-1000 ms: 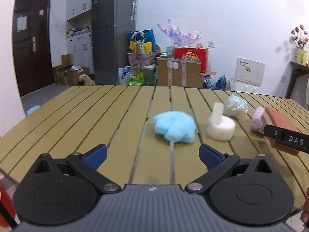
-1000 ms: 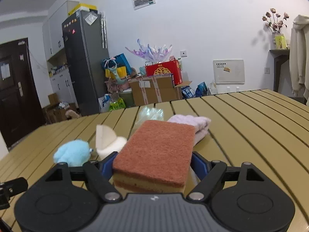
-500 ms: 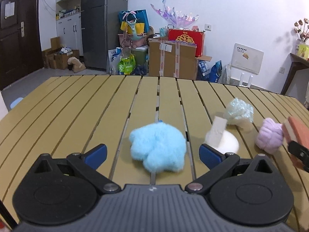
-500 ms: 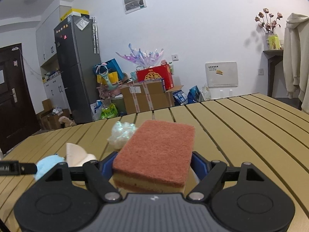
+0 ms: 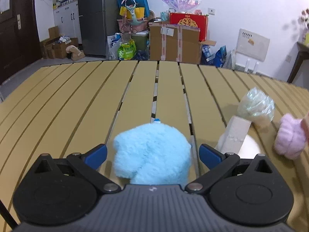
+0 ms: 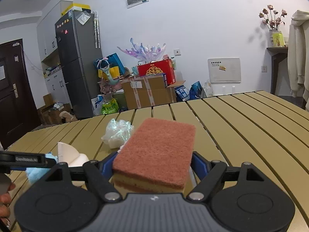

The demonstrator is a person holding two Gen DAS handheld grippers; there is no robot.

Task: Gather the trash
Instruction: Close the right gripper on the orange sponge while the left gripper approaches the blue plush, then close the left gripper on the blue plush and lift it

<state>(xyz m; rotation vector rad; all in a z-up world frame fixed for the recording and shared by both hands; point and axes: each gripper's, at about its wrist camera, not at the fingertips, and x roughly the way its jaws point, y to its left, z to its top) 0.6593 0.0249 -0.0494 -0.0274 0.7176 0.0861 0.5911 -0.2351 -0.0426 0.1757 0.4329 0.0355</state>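
A fluffy light-blue ball lies on the slatted yellow table, between the fingers of my left gripper, which is open around it with gaps on both sides. My right gripper is shut on a red-brown and yellow sponge held above the table. A white foam piece, a crumpled clear plastic ball and a pink fluffy ball lie to the right of the blue ball. The right wrist view shows the foam and plastic ball.
The table's far edge faces a cluttered floor with cardboard boxes, bags and a grey fridge. My left gripper's finger shows at the left edge of the right wrist view.
My left gripper has moved forward and down until the blue ball sits between its open fingers. The right gripper has kept its hold on the sponge and shifted a little.
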